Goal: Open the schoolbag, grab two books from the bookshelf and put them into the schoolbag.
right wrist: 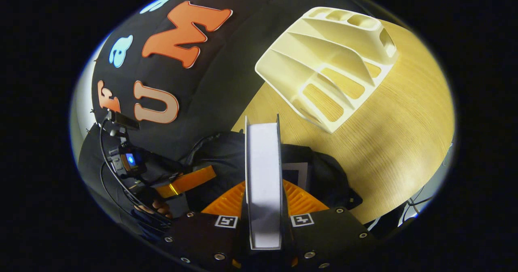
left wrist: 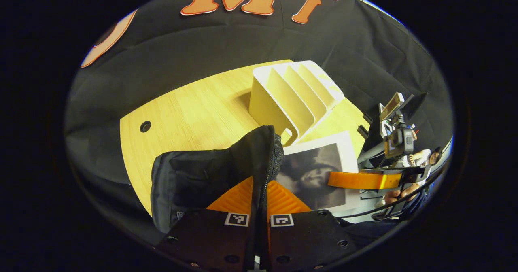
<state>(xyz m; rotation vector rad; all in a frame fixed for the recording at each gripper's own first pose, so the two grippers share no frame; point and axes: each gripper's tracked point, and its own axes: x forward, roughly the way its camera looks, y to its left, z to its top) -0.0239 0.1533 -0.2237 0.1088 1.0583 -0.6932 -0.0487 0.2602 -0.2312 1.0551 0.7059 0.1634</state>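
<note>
Both grippers clamped: left on schoolbag rim, right on book.

White bookshelf (left wrist: 293,98) stands on the wooden table (left wrist: 190,110), behind the black schoolbag (left wrist: 210,175). Left gripper (left wrist: 259,201) pinches the bag's zippered edge, pulled upright. Book (right wrist: 264,183) sits edge-on between the right gripper (right wrist: 264,199) fingers, long axis pointing away over the bag. In the left gripper view, its pictured cover (left wrist: 313,175) lies just beside the bag rim.

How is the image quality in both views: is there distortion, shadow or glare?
Left gripper view: fisheye bends the table edge; the bookshelf casts a soft shadow to its left; sharp overall. Right gripper view: the book, very near the lens, looks bright and washed; the bookshelf appears stretched.
</note>
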